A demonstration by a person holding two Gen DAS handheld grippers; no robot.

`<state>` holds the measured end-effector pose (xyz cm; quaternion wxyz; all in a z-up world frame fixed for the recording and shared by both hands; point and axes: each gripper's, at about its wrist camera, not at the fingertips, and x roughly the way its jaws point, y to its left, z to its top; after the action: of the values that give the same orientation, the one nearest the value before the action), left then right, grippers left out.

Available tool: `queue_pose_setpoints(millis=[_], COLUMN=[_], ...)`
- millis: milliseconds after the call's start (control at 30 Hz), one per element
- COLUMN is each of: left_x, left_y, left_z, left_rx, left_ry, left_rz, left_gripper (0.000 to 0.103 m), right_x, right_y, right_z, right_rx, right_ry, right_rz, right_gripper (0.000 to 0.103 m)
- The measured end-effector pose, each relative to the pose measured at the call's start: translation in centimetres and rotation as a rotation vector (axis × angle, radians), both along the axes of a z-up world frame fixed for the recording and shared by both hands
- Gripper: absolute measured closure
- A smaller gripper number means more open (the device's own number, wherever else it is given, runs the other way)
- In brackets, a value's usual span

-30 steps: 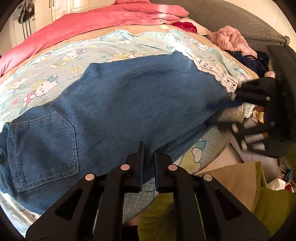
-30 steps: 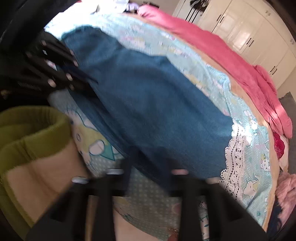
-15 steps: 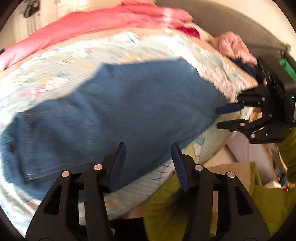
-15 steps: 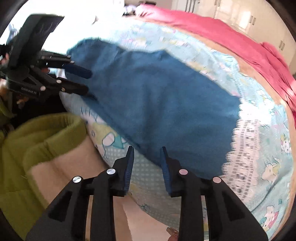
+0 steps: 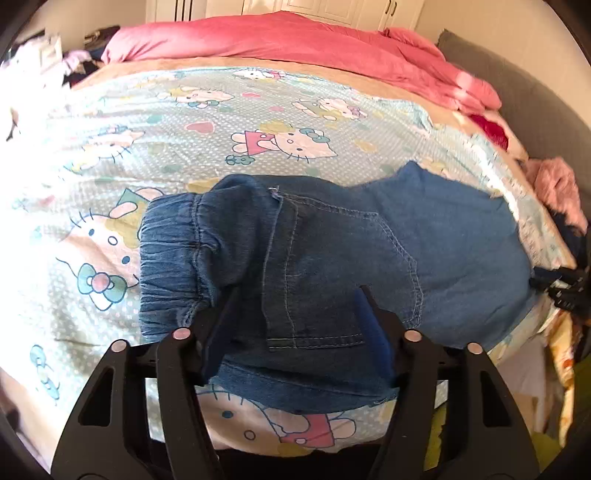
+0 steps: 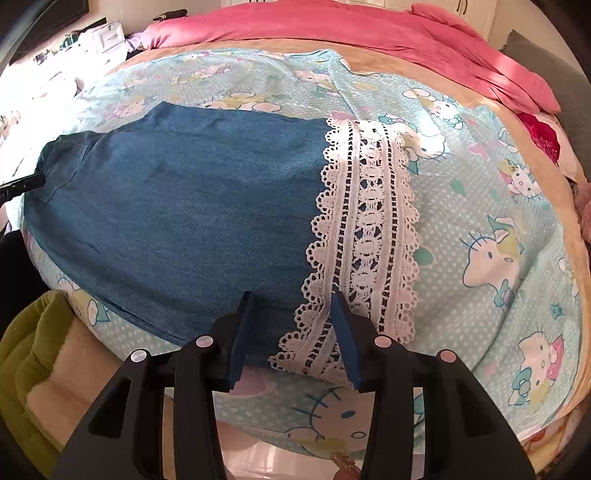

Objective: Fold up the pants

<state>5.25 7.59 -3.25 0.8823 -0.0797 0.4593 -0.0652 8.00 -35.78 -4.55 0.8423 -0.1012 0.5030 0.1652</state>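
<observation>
Lying on one bedsheet (image 5: 110,155), one pair of denim pants (image 5: 369,240); two grippers, left (image 5: 295,332) and right (image 6: 291,332), jaws opening, pinching nothing.

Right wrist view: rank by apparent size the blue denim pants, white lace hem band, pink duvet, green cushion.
1. Blue denim pants
2. Pink duvet, partly cropped at the top
3. White lace hem band and green cushion: look alike; the cushion is nearer and cropped, so unranked.
</observation>
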Motion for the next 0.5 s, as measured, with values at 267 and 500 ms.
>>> queue_pose_setpoints(millis=[267, 500], left_x=[-0.8, 0.0], left_y=[-3.5, -10.6], left_z=[2.0, 0.9], left_rx=[0.05, 0.112], left_ry=[-0.066, -0.046], left_rz=[-0.043, -0.221], left_gripper=[0.029, 0.024], right_x=[-0.1, 0.9], right_y=[0.7, 2.5], right_z=[2.0, 0.9], right_rx=[0.11, 0.125], right_ry=[-0.06, -0.025], right_rz=[-0.002, 0.016], right_gripper=[0.06, 0.048])
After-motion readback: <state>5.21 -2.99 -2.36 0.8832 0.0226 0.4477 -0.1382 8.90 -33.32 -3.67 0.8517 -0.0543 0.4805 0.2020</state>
